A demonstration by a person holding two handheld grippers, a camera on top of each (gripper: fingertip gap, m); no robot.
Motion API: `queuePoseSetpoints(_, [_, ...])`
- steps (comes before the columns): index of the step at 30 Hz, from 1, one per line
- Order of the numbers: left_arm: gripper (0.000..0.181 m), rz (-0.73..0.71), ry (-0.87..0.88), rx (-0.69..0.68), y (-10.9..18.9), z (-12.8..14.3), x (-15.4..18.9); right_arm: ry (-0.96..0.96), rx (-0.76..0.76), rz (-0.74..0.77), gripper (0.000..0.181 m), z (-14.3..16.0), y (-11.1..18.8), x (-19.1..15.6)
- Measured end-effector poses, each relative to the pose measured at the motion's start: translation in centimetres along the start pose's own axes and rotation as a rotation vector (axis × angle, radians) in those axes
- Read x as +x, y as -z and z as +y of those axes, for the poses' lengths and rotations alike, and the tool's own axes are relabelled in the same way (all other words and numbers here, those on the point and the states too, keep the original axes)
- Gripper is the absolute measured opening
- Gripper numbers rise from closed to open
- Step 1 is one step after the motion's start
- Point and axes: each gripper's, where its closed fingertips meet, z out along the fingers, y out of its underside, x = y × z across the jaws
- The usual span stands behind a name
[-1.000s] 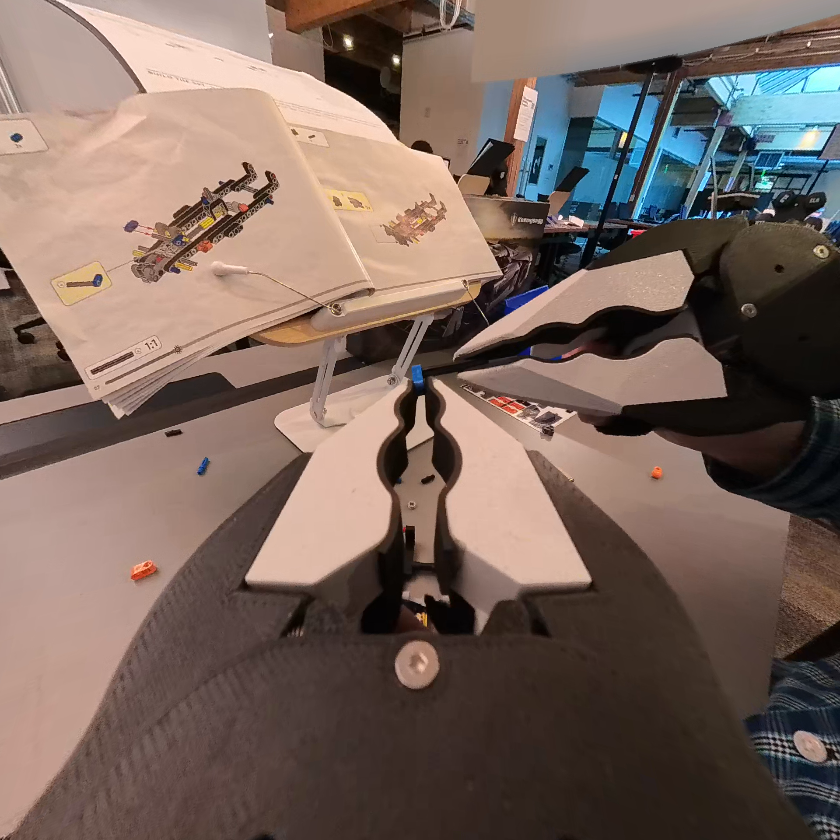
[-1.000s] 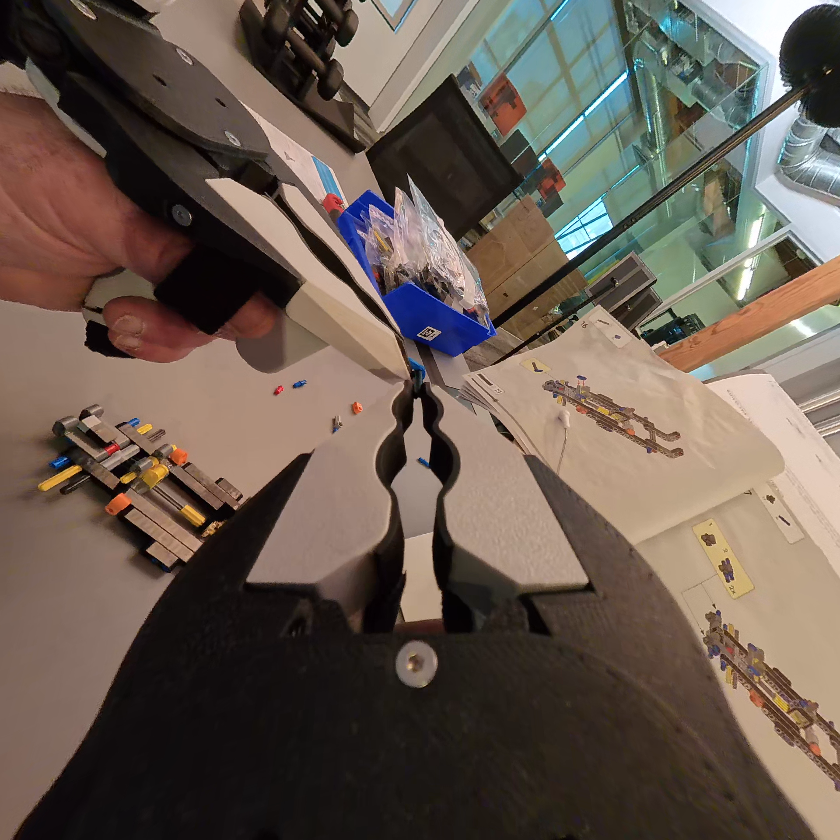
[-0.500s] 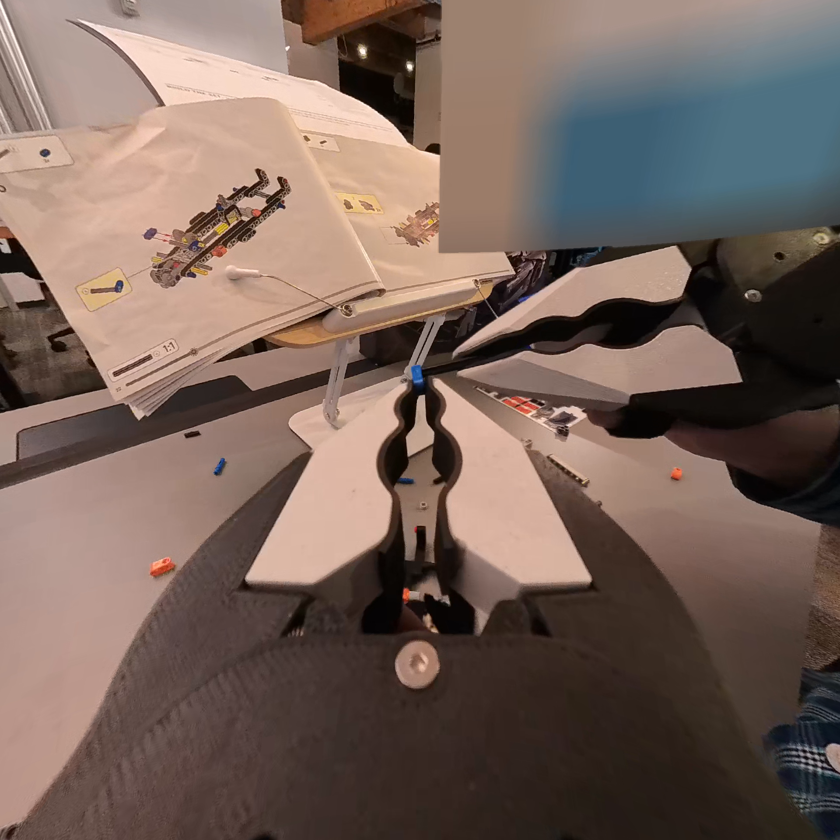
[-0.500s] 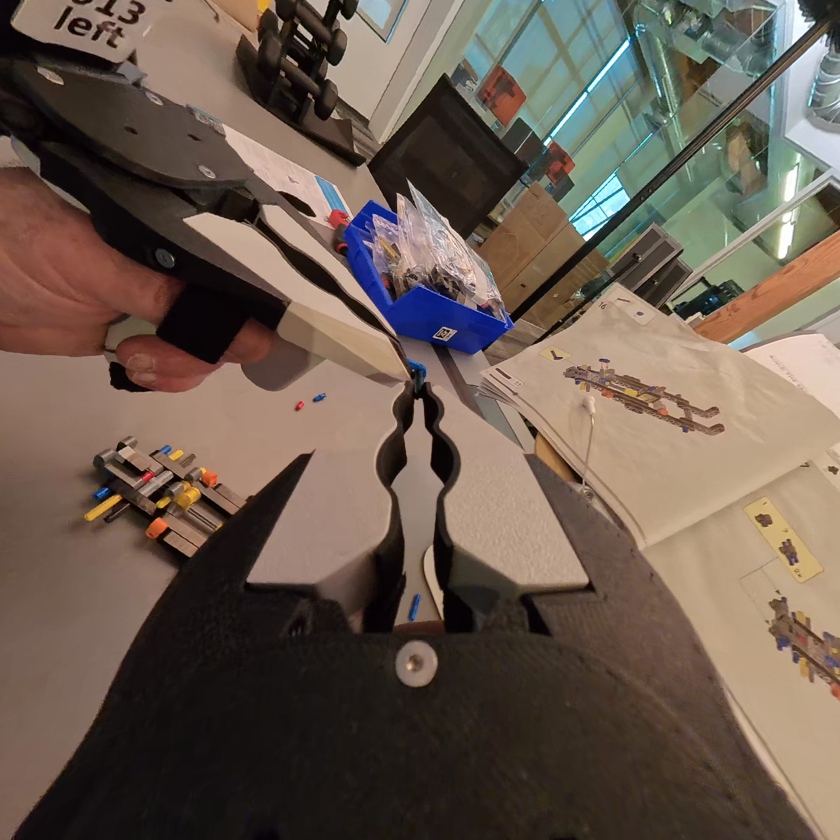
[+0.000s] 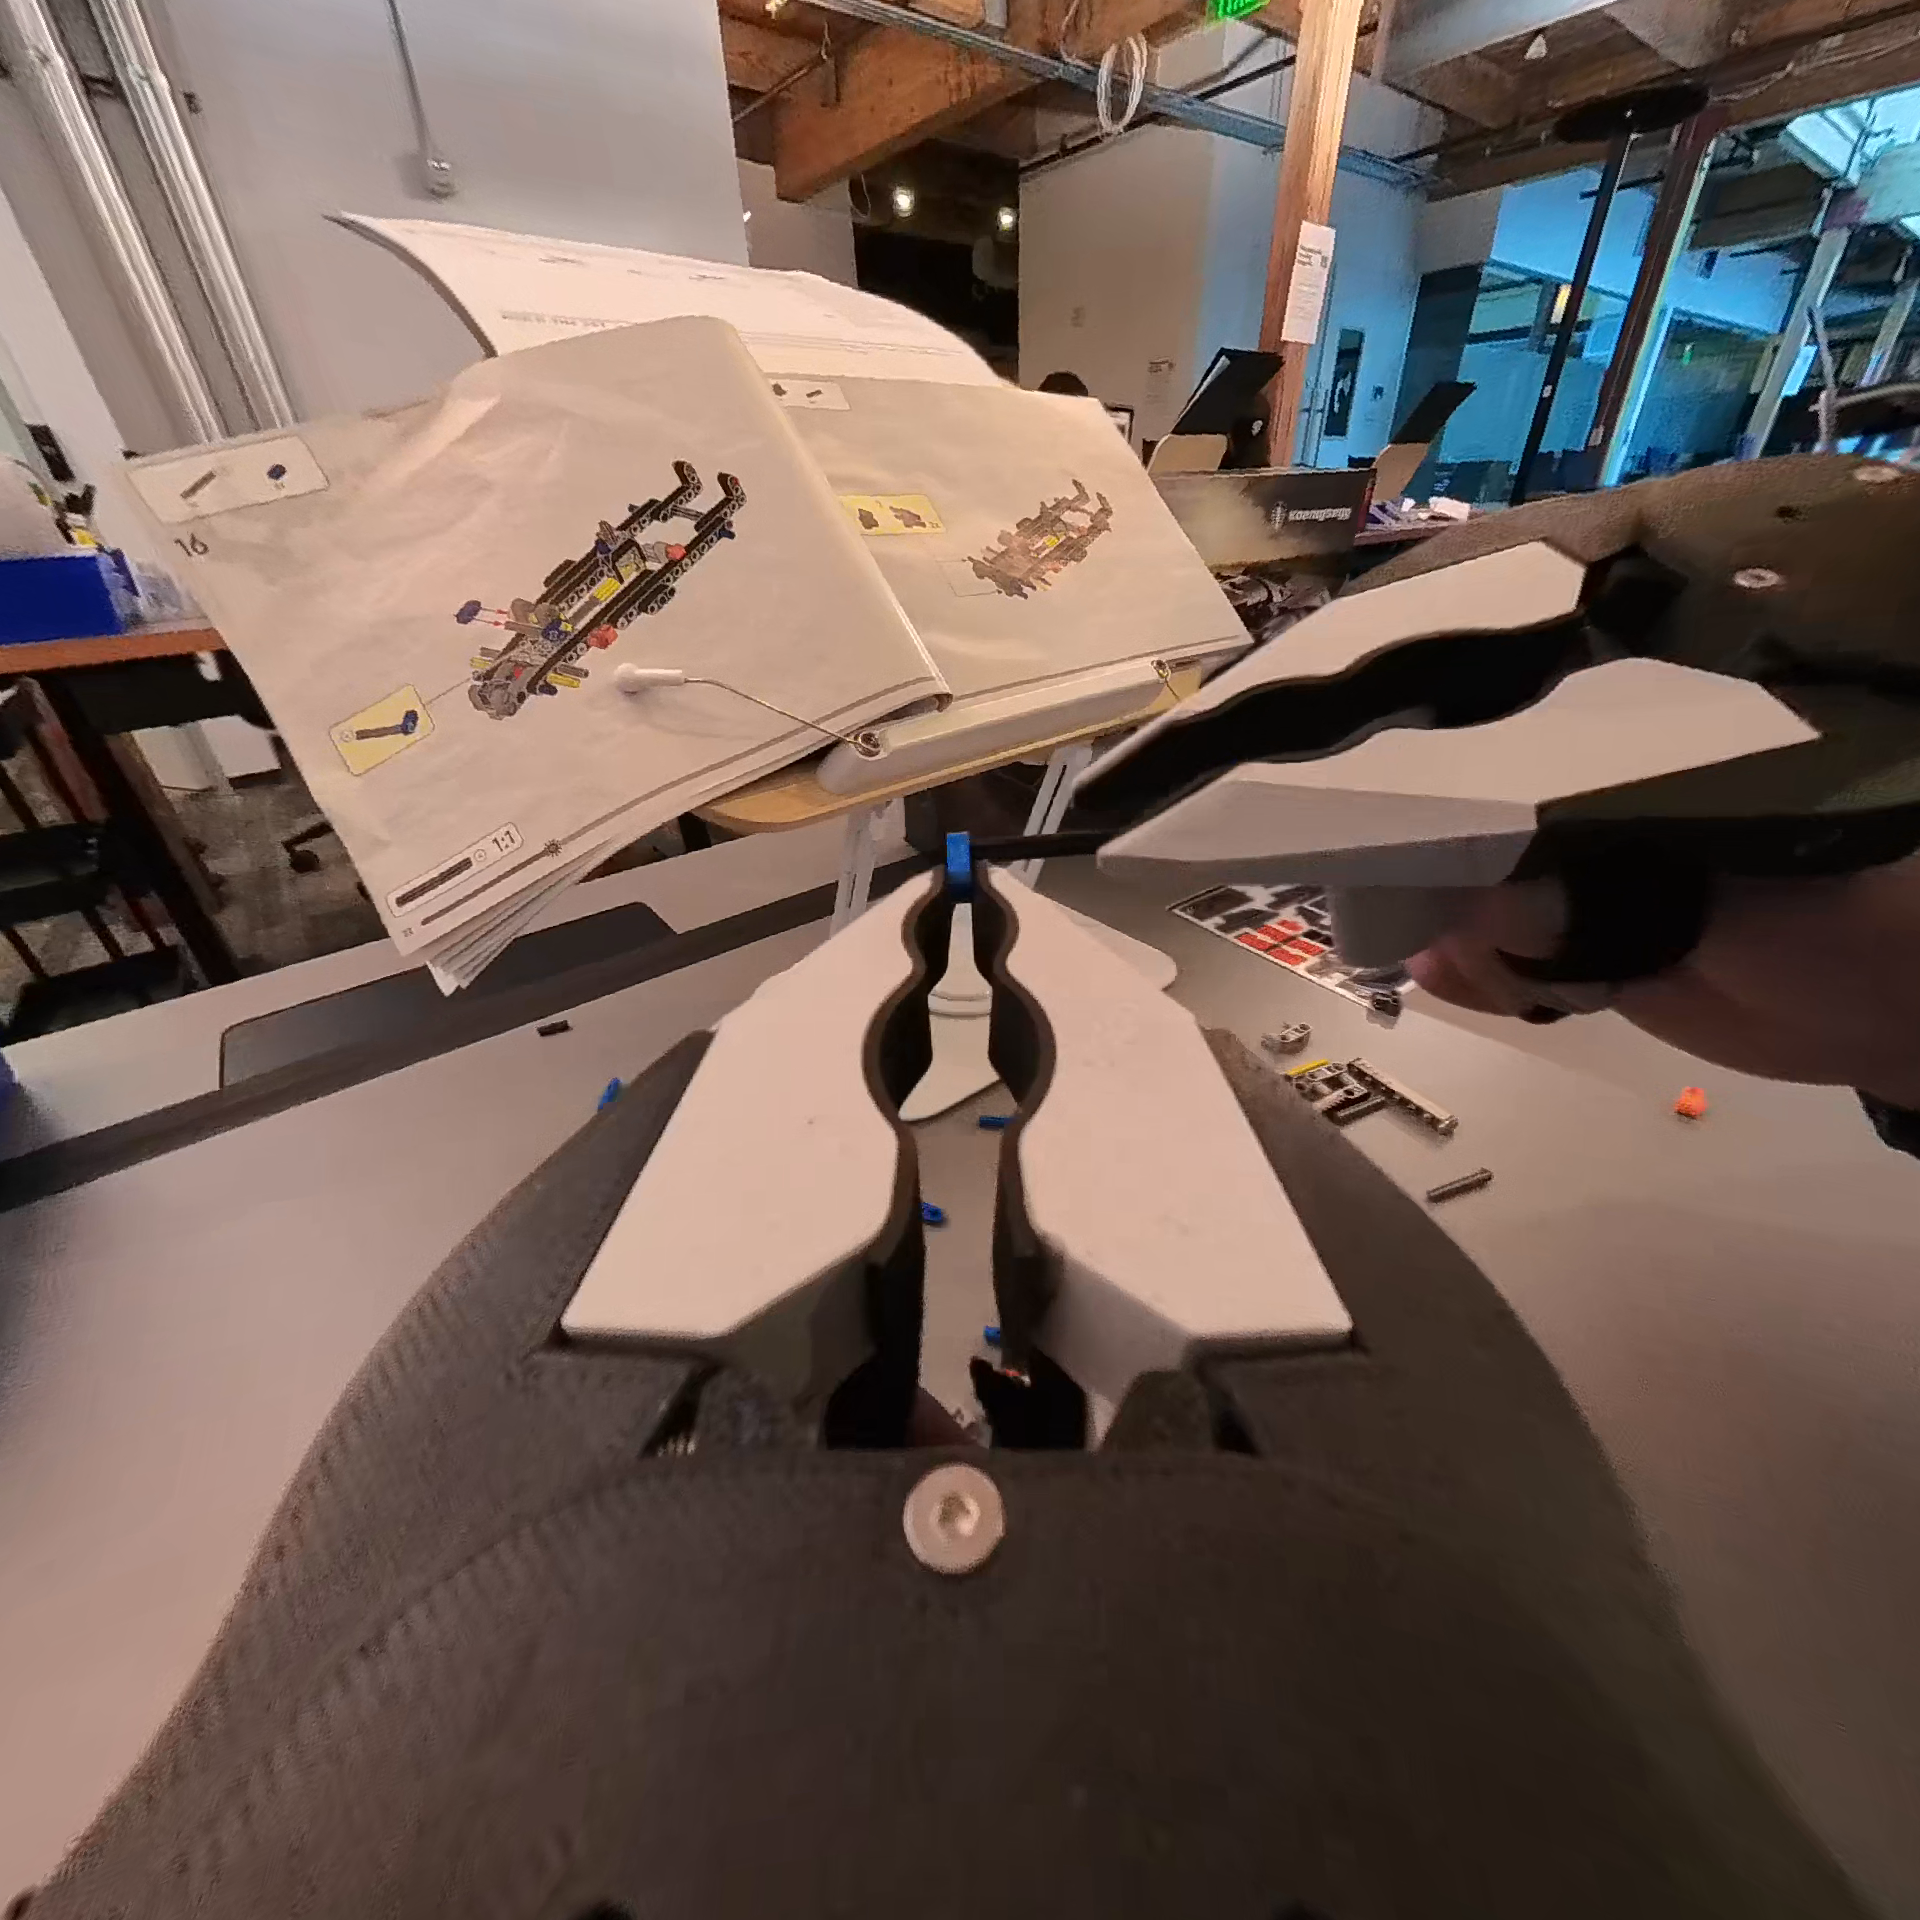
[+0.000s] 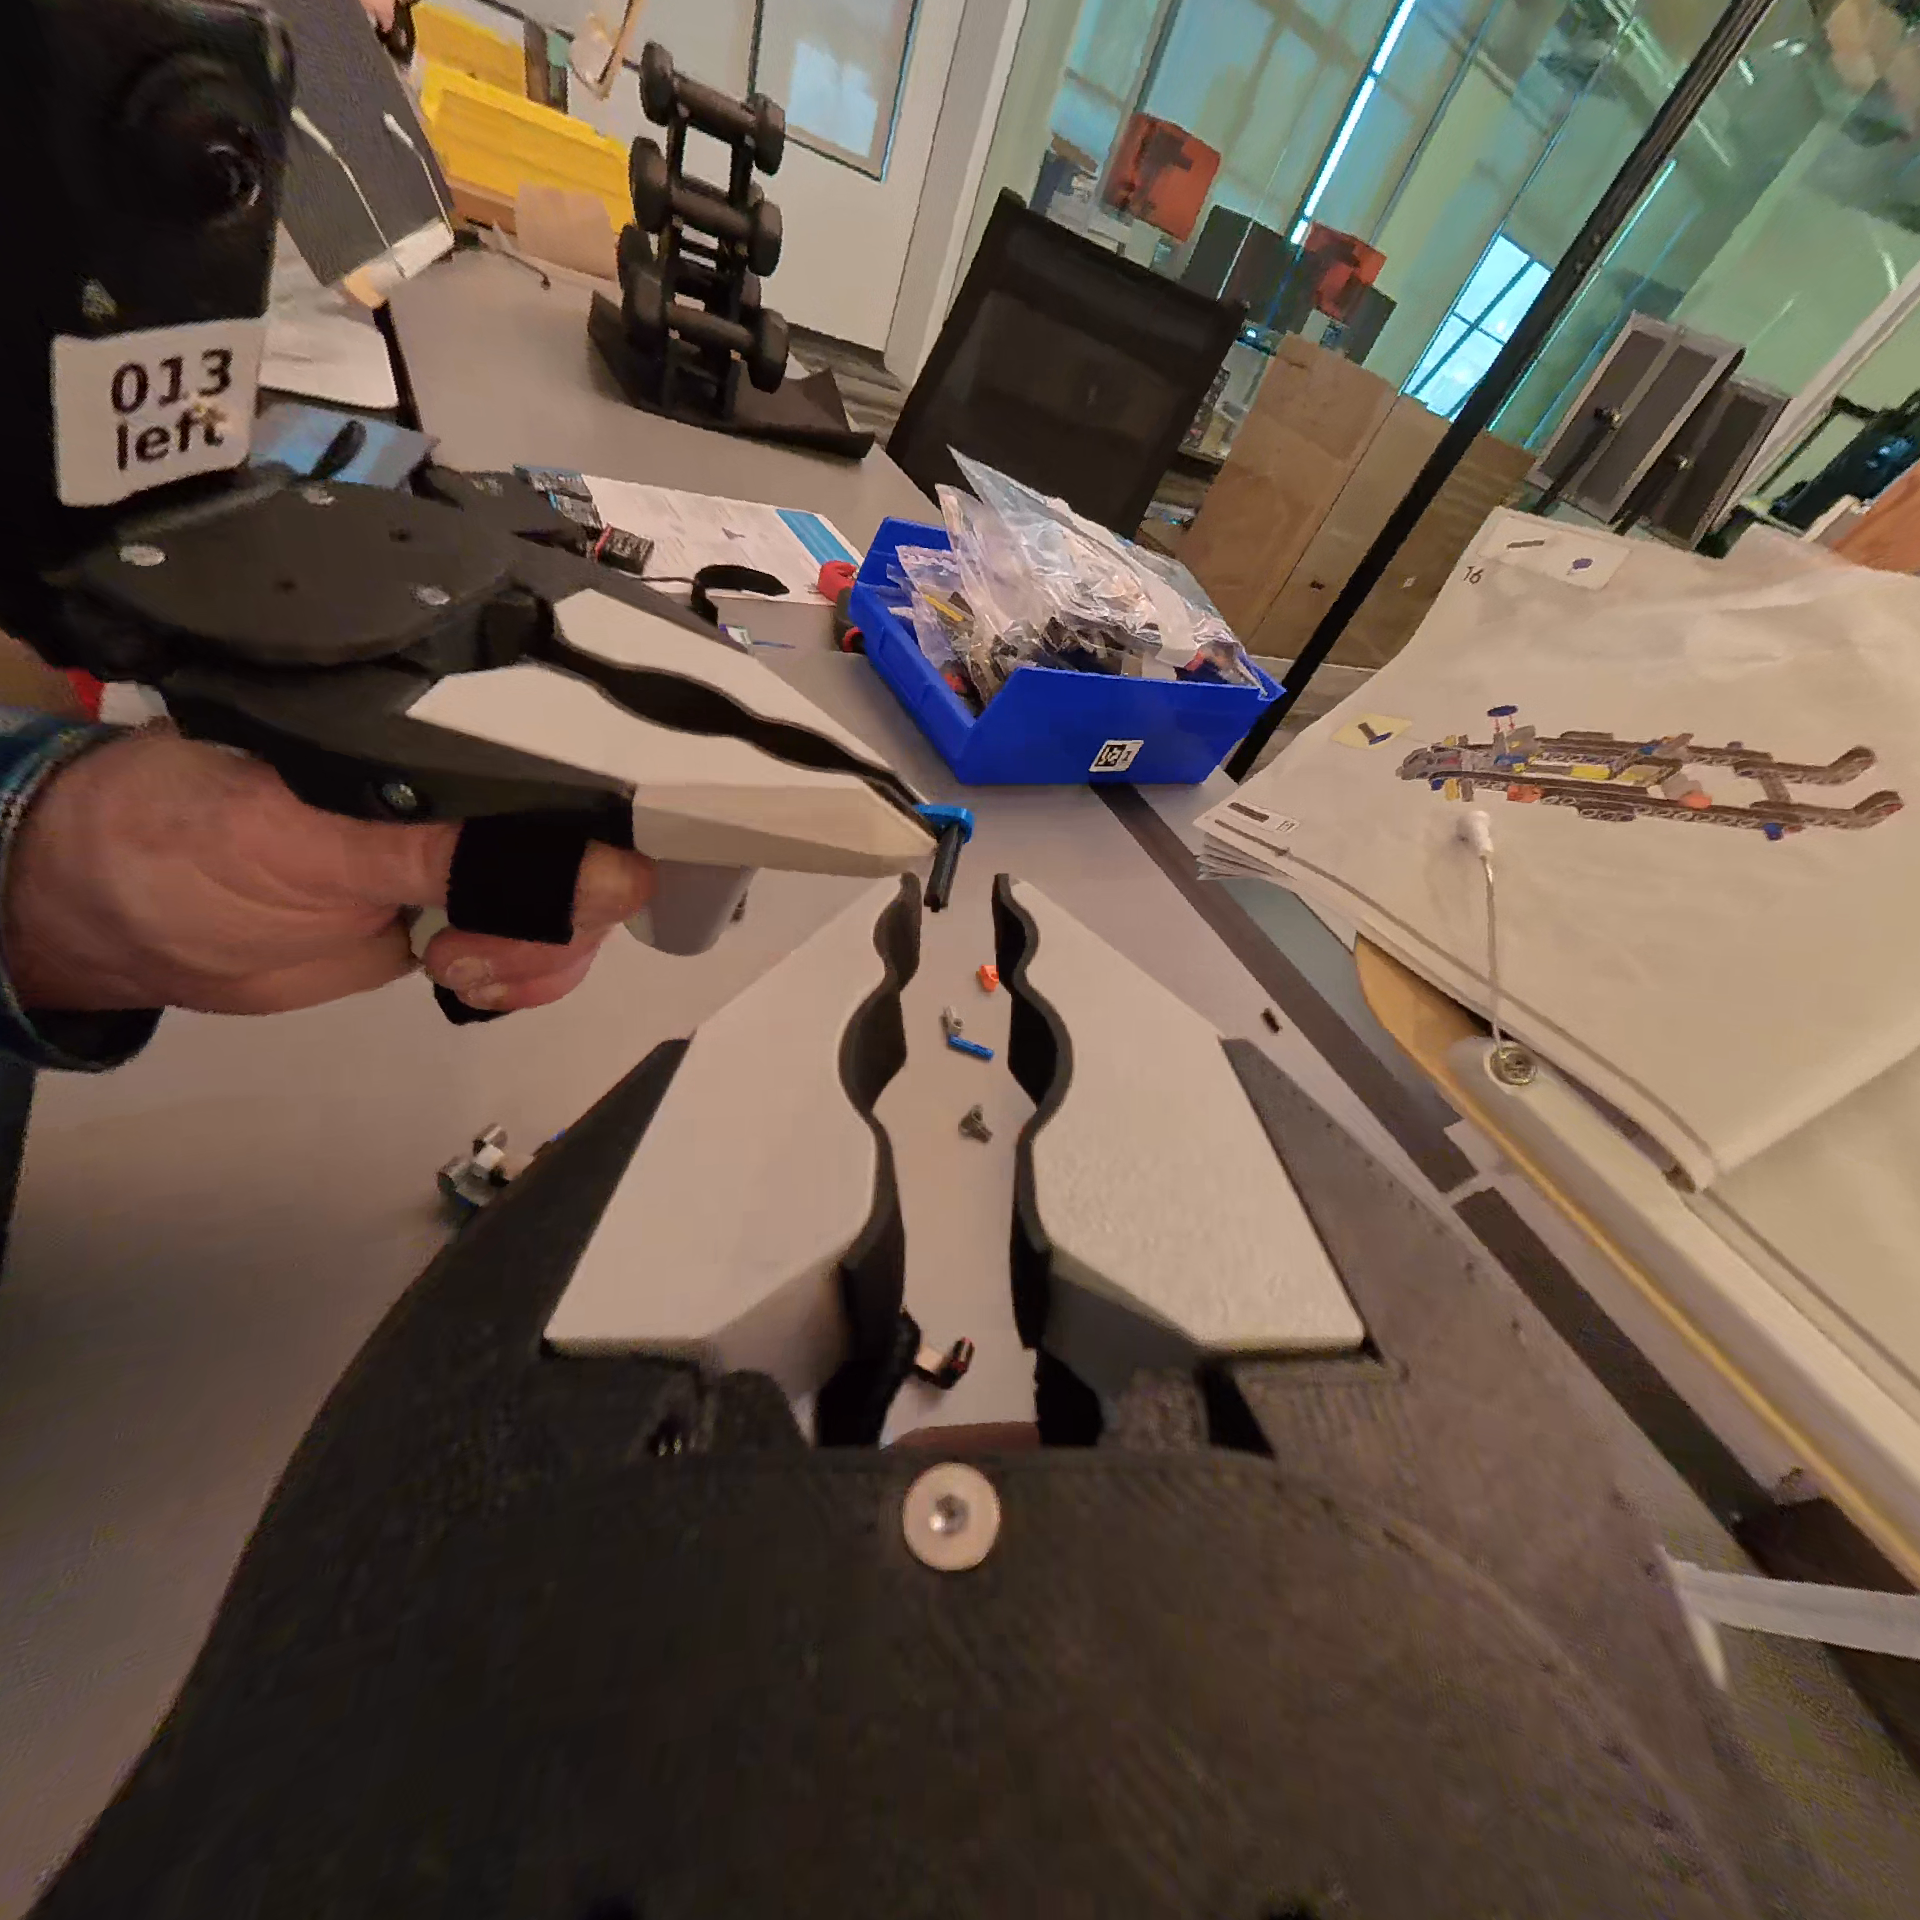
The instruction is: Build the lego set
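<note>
My left gripper (image 5: 956,883) is shut on a small blue connector (image 5: 957,860), held above the grey table (image 5: 312,1299). A thin black axle (image 5: 1029,847) sticks out of the connector towards my right gripper (image 5: 1091,826). In the right wrist view the left gripper (image 6: 925,821) comes in from the left with the blue connector (image 6: 948,818), and the black axle (image 6: 941,873) hangs from it. The axle's free end lies by the left fingertip of my right gripper (image 6: 956,888). The right gripper's jaws stand apart and hold nothing.
An open instruction booklet (image 5: 623,582) rests on a stand behind the grippers. A blue bin (image 6: 1039,738) holds bags of parts. Small loose pieces (image 6: 966,1039) lie on the table, with a grey partial assembly (image 5: 1361,1091) and a sticker sheet (image 5: 1278,935). A dumbbell rack (image 6: 707,239) stands far behind. The tips of both grippers are at nearly the same place.
My right gripper was shut at the blue connector, tip to tip with the left; now it is open and has drawn back. The black axle stays in the connector.
</note>
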Motion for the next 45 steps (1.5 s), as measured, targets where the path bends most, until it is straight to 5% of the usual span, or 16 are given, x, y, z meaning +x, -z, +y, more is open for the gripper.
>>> queuePoseSetpoints(18, [0.002, -0.013, -0.073, 0.023, 0.1, -0.7, 0.4, -0.118, 0.033, -0.026, 0.001, -0.6, 0.0, -0.2])
queuePoseSetpoints(45, [0.001, -0.013, 0.059, 0.064, 0.2, -1.4, 0.7, -0.141, 0.088, 0.020, 0.001, -1.4, 0.3, -0.2])
